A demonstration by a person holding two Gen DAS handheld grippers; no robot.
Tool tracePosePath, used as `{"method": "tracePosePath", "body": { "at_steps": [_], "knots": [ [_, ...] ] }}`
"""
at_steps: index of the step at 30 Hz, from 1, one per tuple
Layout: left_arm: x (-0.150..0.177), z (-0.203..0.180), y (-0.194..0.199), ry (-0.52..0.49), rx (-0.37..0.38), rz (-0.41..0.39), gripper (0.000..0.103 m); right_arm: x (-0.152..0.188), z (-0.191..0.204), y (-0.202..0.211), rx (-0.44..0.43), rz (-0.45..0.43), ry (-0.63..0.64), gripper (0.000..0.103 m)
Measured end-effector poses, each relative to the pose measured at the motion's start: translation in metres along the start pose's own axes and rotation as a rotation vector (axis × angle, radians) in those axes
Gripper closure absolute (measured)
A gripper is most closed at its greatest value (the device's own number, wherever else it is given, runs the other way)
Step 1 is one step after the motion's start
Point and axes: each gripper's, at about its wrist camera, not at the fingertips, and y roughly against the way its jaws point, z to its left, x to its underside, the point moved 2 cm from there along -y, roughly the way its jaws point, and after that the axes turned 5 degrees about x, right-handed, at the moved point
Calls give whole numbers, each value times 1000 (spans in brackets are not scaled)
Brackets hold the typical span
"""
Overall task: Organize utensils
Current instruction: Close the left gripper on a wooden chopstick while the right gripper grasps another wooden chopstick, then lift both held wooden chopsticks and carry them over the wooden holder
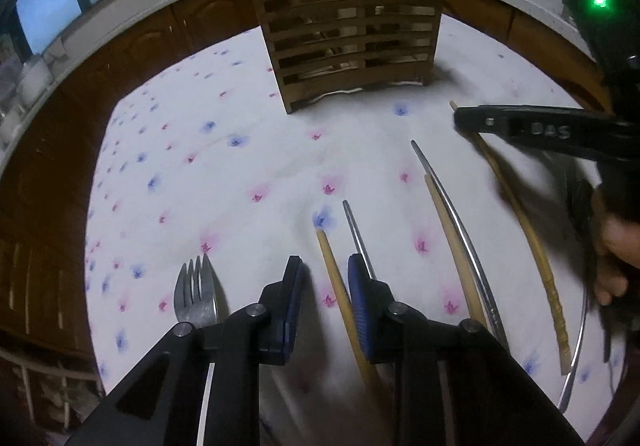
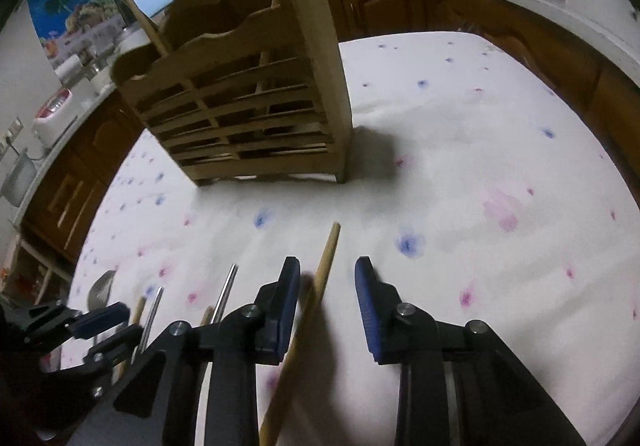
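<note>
In the left wrist view, the left gripper (image 1: 324,278) points down at the table (image 1: 240,166), which wears a white cloth dotted with pink and blue flowers. Its jaws stand partly apart, with a wooden chopstick (image 1: 340,294) lying on the cloth between them; neither blue pad presses on it. A metal chopstick (image 1: 358,234) runs just beside the right pad, toward 1 o'clock. A fork (image 1: 198,294) lies at 9 o'clock of the gripper, tines pointing away. At 3 o'clock a second wooden chopstick (image 1: 452,246) and a second metal chopstick (image 1: 460,230) lie side by side. Further right lies a darker bamboo chopstick (image 1: 536,258), its far end under the right gripper (image 1: 464,122), whose handle a hand (image 1: 612,246) grips. A slatted wooden utensil holder (image 1: 348,42) stands upright at 12 o'clock, well apart from the loose utensils.

In the right wrist view, the right gripper (image 2: 326,286) has its jaws partly apart around the bamboo chopstick (image 2: 320,286). The stick seems to lie against the left pad, though blur there makes contact uncertain; the right pad is clear of it. The utensil holder (image 2: 248,98) stands at 11 o'clock, with sticks rising from its compartments. At 8 o'clock the left gripper (image 2: 108,326) appears above a spoon (image 2: 99,292) and the other chopsticks.
</note>
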Motion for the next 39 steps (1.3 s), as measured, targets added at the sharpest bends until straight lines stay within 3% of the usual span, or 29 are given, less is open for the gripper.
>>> {"method": "tracePosePath", "body": {
  "at_steps": [4, 6, 10, 21, 32, 39],
  "knots": [
    [-1, -2, -2, -8, 29, -19, 96, -8, 12, -9, 41, 4, 67, 74],
    [0, -2, -1, -8, 28, -31, 97, -7, 16, -10, 63, 1, 92, 94],
    [2, 4, 1, 39, 61, -40, 99, -5, 12, -5, 12, -1, 73, 98],
    [7, 17, 54, 140, 148, -149, 100, -2, 7, 56, -133, -98, 6, 98],
    [19, 16, 112, 147, 148, -245, 100, -6, 14, 106, -175, -184, 1, 98],
    [30, 17, 167, 163, 164, -373, 100, -12, 15, 151, -209, -280, 2, 98]
  ]
}}
